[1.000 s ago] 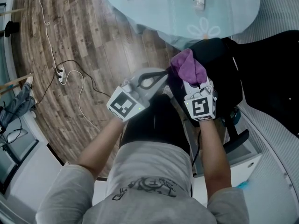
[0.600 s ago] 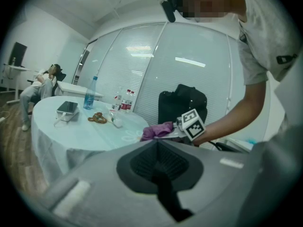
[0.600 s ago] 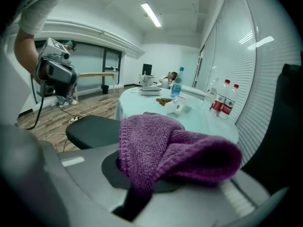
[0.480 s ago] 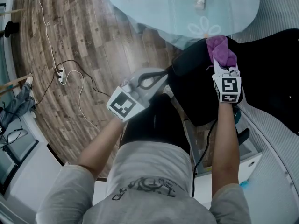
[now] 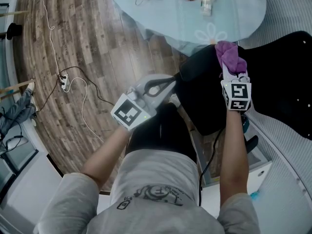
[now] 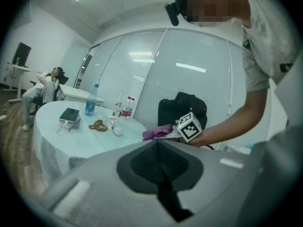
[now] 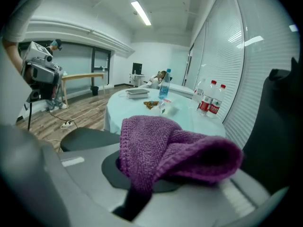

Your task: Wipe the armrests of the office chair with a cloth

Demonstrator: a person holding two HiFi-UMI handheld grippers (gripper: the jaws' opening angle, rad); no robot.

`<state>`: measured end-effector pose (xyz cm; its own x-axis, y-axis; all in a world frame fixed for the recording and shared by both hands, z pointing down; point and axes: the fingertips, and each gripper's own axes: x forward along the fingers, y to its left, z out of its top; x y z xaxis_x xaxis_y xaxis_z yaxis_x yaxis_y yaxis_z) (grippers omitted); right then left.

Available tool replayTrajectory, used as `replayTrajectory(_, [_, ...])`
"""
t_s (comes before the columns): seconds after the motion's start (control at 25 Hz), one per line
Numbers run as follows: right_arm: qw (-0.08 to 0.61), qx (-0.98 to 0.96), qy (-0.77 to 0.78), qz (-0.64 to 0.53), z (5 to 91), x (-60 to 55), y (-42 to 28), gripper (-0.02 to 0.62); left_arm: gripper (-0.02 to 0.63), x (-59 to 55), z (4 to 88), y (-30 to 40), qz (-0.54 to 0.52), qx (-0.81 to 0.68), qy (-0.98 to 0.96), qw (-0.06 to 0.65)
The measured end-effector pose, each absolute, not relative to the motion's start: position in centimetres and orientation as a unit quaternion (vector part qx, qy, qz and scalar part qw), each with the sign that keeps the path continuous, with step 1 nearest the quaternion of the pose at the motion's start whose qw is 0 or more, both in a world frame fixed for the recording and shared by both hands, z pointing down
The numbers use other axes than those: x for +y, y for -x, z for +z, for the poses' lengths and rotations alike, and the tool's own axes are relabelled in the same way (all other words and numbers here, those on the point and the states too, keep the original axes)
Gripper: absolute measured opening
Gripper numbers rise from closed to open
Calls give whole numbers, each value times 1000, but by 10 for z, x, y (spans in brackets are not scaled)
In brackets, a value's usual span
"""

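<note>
The cloth (image 5: 230,56) hides the jaw tips of the right gripper (image 5: 230,71) and the chair (image 5: 200,99) part under it (armrest or back, unclear), and the table's (image 5: 243,13) far edge is cut off.

Right gripper (image 5: 230,72), carrying the purple cloth (image 5: 229,56), stands farther right and farther out over the office chair (image 5: 202,99) than one second earlier.
</note>
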<state>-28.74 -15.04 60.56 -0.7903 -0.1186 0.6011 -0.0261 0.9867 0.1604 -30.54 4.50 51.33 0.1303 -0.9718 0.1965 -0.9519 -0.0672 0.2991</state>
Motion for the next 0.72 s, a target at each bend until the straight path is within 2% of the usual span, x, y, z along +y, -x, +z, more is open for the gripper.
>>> replayTrajectory(0.36, [231, -972, -17, -46, 482, -93, 277, 29, 2, 44, 418, 305, -65, -669, -728, 133])
replayTrajectory(0.72, [148, -988, 22, -26, 342, -17, 261, 31, 2, 60, 314, 282, -58, -672, -734, 83])
